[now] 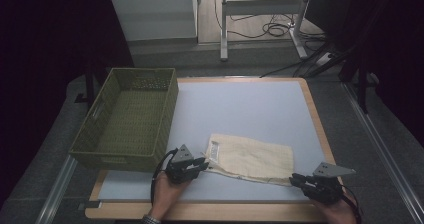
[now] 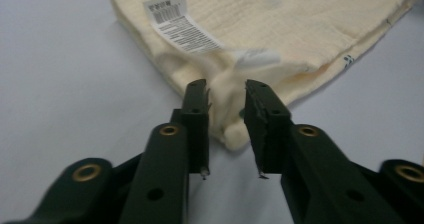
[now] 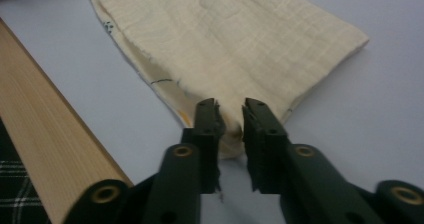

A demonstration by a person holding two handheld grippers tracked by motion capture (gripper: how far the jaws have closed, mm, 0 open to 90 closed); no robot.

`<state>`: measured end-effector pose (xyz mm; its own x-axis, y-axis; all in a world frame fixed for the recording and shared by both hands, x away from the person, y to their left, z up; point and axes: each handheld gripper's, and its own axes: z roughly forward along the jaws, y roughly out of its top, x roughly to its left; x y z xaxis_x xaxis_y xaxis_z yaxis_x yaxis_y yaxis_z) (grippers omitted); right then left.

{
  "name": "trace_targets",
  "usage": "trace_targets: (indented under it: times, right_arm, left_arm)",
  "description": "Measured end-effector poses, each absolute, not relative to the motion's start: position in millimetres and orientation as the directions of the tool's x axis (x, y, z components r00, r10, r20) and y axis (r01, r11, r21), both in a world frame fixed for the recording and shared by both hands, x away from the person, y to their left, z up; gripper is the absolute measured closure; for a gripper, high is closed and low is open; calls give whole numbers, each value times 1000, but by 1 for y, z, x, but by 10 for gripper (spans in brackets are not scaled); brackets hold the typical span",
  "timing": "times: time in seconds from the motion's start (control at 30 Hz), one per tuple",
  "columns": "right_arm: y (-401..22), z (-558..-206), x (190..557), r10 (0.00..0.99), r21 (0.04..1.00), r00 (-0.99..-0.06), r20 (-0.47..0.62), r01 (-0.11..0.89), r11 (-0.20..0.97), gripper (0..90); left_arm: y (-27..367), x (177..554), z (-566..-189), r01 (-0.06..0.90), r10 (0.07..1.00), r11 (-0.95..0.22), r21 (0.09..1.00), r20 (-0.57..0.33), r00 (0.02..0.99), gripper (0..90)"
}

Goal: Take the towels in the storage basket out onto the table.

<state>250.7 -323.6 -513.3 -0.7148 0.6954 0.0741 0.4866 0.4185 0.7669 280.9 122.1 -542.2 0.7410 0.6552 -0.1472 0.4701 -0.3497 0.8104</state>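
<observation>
- Left gripper (image 1: 202, 162) sits at the near-left corner of the cream cloth (image 1: 251, 159), held in the person's left hand (image 1: 167, 189); in the left gripper view (image 2: 226, 96) its jaws stand a little apart with the bunched corner of the cloth (image 2: 280, 29) between them, the pads not pressing on it, so the grip is released.
- Right gripper (image 1: 296, 178) sits at the near-right corner of the same cloth, held in the right hand (image 1: 342, 210); in the right gripper view (image 3: 231, 115) the jaws also stand slightly parted, the corner tip of the cloth (image 3: 225, 44) lying in the gap, loose rather than pinched.
- Cream cloth lies flat and folded on the pale grey top of the bench (image 1: 250, 104), toward its near edge, stretching between the two grippers.
- White label (image 2: 177, 26) with a barcode and small print lies face up on the cloth near the left corner; the print is too small to read.
- Small blue mark (image 2: 348, 59) shows on the cloth's near hem in the left gripper view.
- Green woven basket (image 1: 131, 118) stands at the left side of the bench, well apart from the cloth, its near corner just beside the left gripper.
- Wooden edge strip (image 3: 50, 134) of the bench runs beside the cloth in the right gripper view.
</observation>
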Motion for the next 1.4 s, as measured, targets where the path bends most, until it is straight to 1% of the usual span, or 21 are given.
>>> trace_targets:
  times: [0.07,0.27,0.33,0.43,0.57,0.7,0.73,0.83,0.87,0.9,0.93,0.97,1.0,1.07,1.1,1.13,1.17,1.2,1.23,1.27,1.4]
  right_arm:
    - [-327,-512,249,697,768,-713,77,488,414,712]
    - [-337,-505,252,728,774,-683,61,493,397,705]
    - [-338,-504,253,732,776,-679,61,494,393,703]
    - [-340,-502,256,737,782,-674,55,488,388,696]
    - [-340,-502,263,743,777,-667,51,494,390,685]
    - [-339,-502,273,749,777,-660,58,501,381,683]
    - [-339,-502,276,751,778,-658,58,501,379,682]
    - [-337,-502,282,755,778,-654,56,502,377,683]
    - [-336,-501,286,756,778,-653,54,502,378,688]
    - [-334,-500,295,762,777,-645,56,507,372,692]
    - [-334,-500,298,764,776,-643,55,510,372,701]
    - [-333,-499,303,768,775,-638,54,512,371,716]
    - [-332,-499,308,773,775,-632,49,512,370,735]
    - [-332,-498,318,785,776,-618,45,516,362,763]
    - [-332,-498,318,785,776,-618,45,516,362,763]
    - [-332,-497,328,793,779,-606,63,527,341,765]
    - [-332,-497,328,793,779,-606,63,527,341,765]
    - [-330,-497,336,794,778,-604,68,530,336,757]
    - [-330,-497,336,794,778,-604,68,530,336,757]
    - [-329,-497,341,795,776,-603,64,531,341,736]
    - [-321,-507,356,802,746,-594,68,564,354,658]
  left_arm:
    - [128,278,-541,479,662,-329,814,-163,731,676]
    - [137,273,-535,486,670,-272,830,-199,715,540]
    - [137,273,-534,484,672,-265,834,-200,713,533]
    - [138,272,-532,487,673,-253,836,-209,709,478]
    - [138,276,-532,495,702,-267,827,-185,688,448]
    - [138,283,-532,510,716,-272,816,-183,674,448]
    - [136,292,-532,521,726,-275,808,-181,664,449]
    - [133,302,-532,525,729,-279,804,-179,661,479]
    - [130,309,-531,525,732,-279,804,-175,659,501]
    - [128,315,-529,527,730,-282,802,-177,660,558]
    - [123,327,-527,531,727,-282,799,-183,662,581]
    - [123,327,-527,531,727,-282,799,-183,662,616]
    - [115,341,-524,532,721,-295,794,-180,669,649]
    - [108,355,-522,529,728,-317,787,-155,667,675]
    - [108,355,-522,529,728,-317,787,-155,667,676]
    - [105,362,-521,530,732,-319,786,-151,665,664]
    - [102,371,-520,536,735,-318,782,-154,660,664]
    - [98,381,-520,539,742,-330,775,-140,656,626]
    - [98,381,-520,539,742,-330,775,-140,656,611]
    - [96,386,-521,546,745,-339,766,-136,653,611]
    - [87,400,-530,562,758,-380,735,-102,645,543]
